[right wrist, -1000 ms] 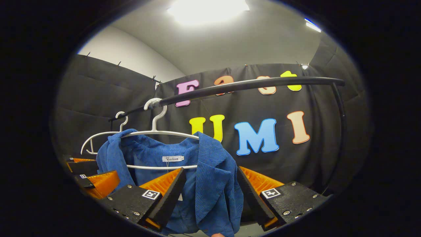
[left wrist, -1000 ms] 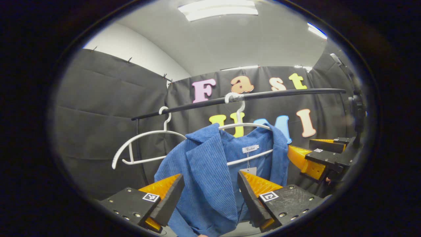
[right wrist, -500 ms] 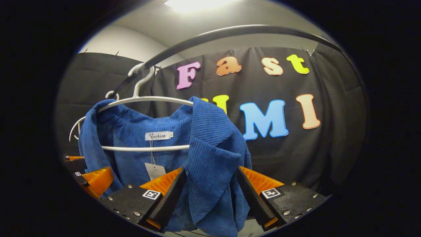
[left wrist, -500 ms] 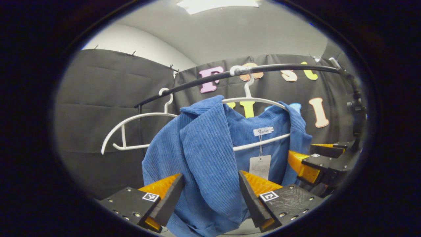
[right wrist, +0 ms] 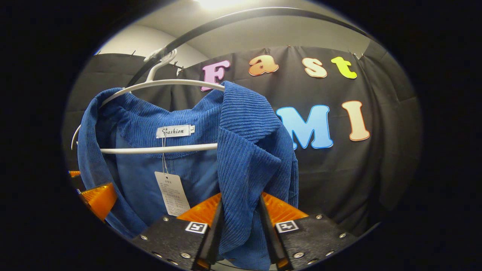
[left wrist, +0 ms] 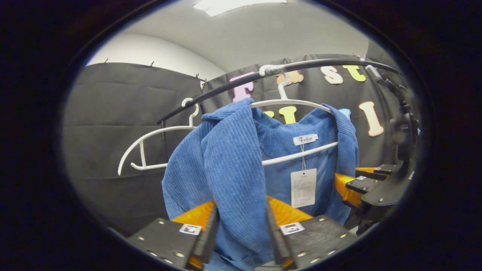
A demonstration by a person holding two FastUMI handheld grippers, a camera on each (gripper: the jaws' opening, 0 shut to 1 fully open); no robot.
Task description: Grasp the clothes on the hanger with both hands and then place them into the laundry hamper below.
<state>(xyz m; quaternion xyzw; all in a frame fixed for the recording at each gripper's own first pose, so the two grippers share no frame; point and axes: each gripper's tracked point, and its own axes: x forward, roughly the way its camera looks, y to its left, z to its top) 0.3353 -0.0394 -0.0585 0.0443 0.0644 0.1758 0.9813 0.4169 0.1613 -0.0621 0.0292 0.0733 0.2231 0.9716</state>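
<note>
A: On the black rail (left wrist: 331,63), blue corduroy jacket (left wrist: 229,158) hangs from a white hanger (left wrist: 290,102). Left gripper view: left hand-held gripper (left wrist: 241,229) has closed both fingers on the jacket's front panel below the lapel, cloth pinched between the dark pads.

B: Right gripper view, same story on the other side: right hand-held gripper (right wrist: 240,226) clamped on the opposite front panel, fabric bunched in the narrow gap.

A: Left view also takes in a second white hanger (left wrist: 150,146), bare, further along the rail, and the other gripper off to the right edge, orange and black.

B: Mine catches an orange finger tip at the left edge, beside the jacket's far panel. Rail arcs overhead here.

A: Fabric notes: wide vertical ribbing, lapels folded outward, smooth lining inside.

B: White neck label (right wrist: 175,131) sewn at the collar; paper tag (right wrist: 172,194) dangles from a thread below the hanger's crossbar. Print too small to matter.

A: Gripper fingers: orange ridged plastic wedges on black plates with bolts and square markers.
</note>
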